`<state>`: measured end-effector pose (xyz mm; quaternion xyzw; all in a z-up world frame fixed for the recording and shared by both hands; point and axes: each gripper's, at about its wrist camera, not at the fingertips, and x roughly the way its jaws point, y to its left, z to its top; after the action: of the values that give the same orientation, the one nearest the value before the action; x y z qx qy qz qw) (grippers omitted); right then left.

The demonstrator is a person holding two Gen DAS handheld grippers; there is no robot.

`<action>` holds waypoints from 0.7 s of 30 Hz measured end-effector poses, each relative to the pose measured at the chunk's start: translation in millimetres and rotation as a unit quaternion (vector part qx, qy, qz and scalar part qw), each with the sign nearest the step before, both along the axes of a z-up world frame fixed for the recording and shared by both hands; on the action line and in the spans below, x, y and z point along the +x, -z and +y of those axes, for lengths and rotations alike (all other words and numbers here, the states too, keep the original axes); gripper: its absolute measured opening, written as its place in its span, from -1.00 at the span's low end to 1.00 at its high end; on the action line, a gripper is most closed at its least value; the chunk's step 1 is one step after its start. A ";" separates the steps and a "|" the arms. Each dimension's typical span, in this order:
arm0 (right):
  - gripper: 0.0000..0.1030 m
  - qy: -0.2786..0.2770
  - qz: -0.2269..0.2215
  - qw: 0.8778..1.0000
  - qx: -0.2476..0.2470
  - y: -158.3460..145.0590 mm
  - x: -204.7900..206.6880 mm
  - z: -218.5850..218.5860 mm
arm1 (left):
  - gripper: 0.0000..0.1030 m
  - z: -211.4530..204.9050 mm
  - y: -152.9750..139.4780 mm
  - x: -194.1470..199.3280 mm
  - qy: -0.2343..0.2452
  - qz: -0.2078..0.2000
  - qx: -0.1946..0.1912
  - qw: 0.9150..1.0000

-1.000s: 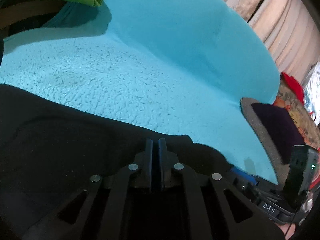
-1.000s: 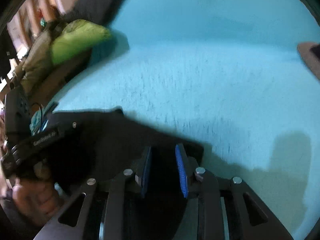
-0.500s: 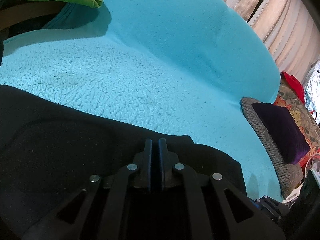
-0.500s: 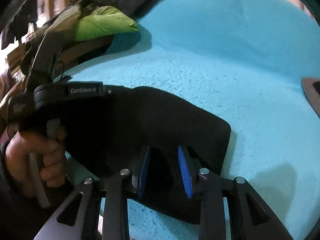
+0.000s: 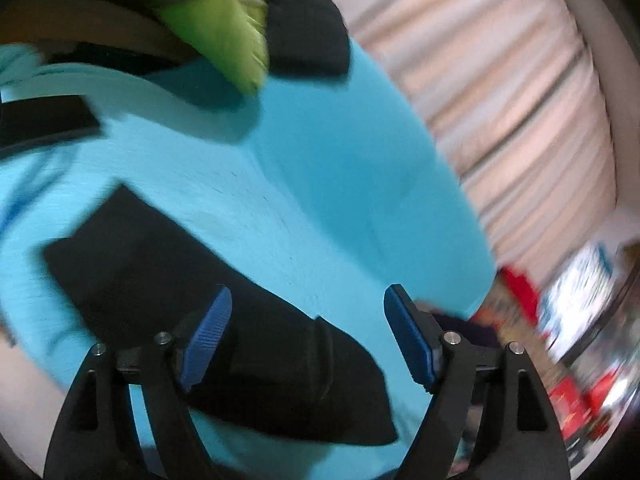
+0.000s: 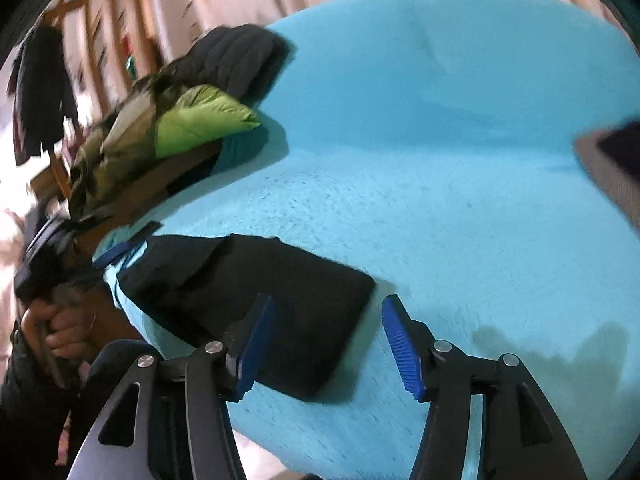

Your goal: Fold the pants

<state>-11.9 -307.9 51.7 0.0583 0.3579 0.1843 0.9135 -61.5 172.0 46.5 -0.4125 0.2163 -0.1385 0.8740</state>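
Both grippers, left (image 5: 308, 336) and right (image 6: 328, 340), have just been opening and hold nothing above the folded black pants (image 6: 256, 292) on the turquoise blanket (image 6: 460, 220), with green and dark jackets (image 6: 200, 120) piled far left.

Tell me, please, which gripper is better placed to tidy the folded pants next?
Probably the right gripper: its fingers have just been opening, with nothing between them, and its left finger overlaps the black pants' near corner. The left gripper has also just opened and its view is blurred.
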 end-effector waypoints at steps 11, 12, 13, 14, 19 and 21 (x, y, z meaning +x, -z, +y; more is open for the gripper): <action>0.16 0.053 0.061 0.990 0.114 24.7 13.8 -44.4 | 0.52 91.7 103.9 -21.4 -0.072 0.045 -0.264 0.961; 0.16 0.048 0.058 0.991 0.110 23.9 13.3 -42.6 | 0.52 91.1 106.1 -17.6 -0.069 0.042 -0.264 0.961; 0.16 0.047 0.056 0.992 0.106 23.3 13.3 -41.4 | 0.52 91.1 107.3 -14.3 -0.067 0.042 -0.260 0.962; 0.16 0.046 0.056 0.992 0.104 24.1 11.0 -39.8 | 0.52 91.1 108.7 -10.3 -0.069 0.046 -0.256 0.963; 0.16 0.046 0.060 0.991 0.108 23.8 8.8 -40.5 | 0.53 94.5 109.4 -0.6 -0.063 0.024 -0.259 0.964; 0.16 0.048 0.063 0.990 0.113 25.1 10.0 -41.8 | 0.53 96.2 110.0 1.7 -0.062 0.012 -0.262 0.963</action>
<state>-1.9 -349.6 26.6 0.1897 0.3887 0.1759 0.8843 -59.8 268.2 -63.5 -0.6411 0.1571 -0.1310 0.7397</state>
